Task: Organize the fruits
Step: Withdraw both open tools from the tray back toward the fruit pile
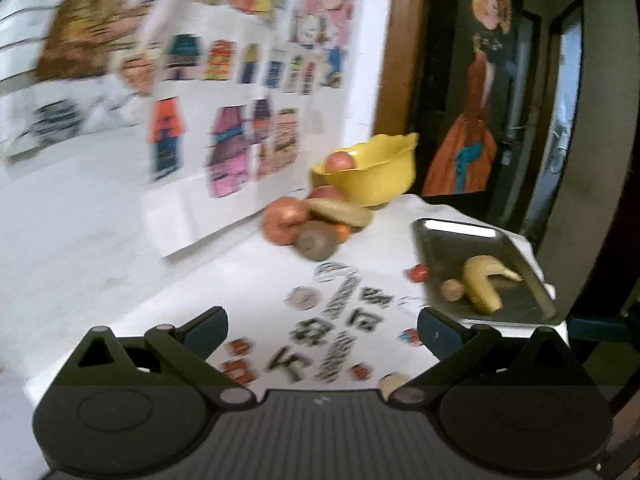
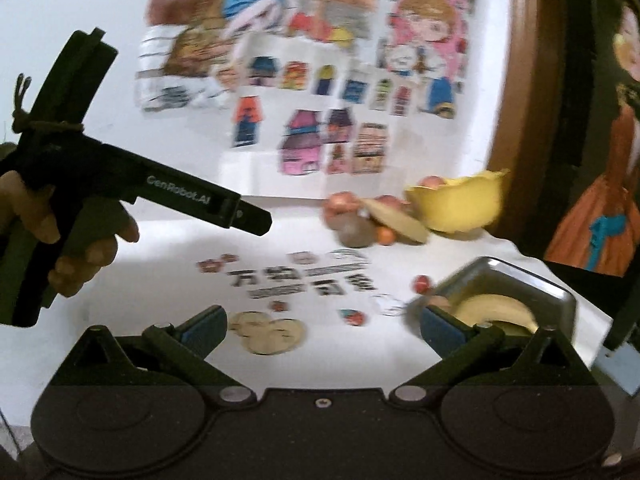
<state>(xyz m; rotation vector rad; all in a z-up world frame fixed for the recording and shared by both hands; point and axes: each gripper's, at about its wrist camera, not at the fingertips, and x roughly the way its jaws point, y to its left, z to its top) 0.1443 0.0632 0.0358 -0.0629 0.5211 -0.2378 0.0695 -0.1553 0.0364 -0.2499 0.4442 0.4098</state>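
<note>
A metal tray [image 1: 440, 240] at the table's right holds a banana [image 1: 482, 282] and a small brown fruit [image 1: 453, 289]. A yellow bowl [image 1: 376, 176] at the back holds a reddish fruit [image 1: 339, 162]. Beside it lies a pile: an orange-pink fruit [image 1: 285, 220], a brown kiwi [image 1: 316, 242], a tan mango [image 1: 340, 211]. A small red fruit [image 1: 418, 273] sits by the tray. My left gripper [image 1: 322, 326] is open above the printed cloth. My right gripper [image 2: 322, 324] is open near the tray [image 2: 560, 300] and banana [image 2: 494, 308]. The pile [image 2: 360, 220] and bowl [image 2: 460, 204] lie beyond.
A white cloth with printed characters [image 2: 308, 278] covers the table. A wooden disc-shaped piece [image 2: 268, 332] lies near the right gripper. A hand [image 2: 80, 248] holds the other gripper's handle at left. A poster-covered wall [image 1: 200, 80] stands behind; the table edge drops off at right.
</note>
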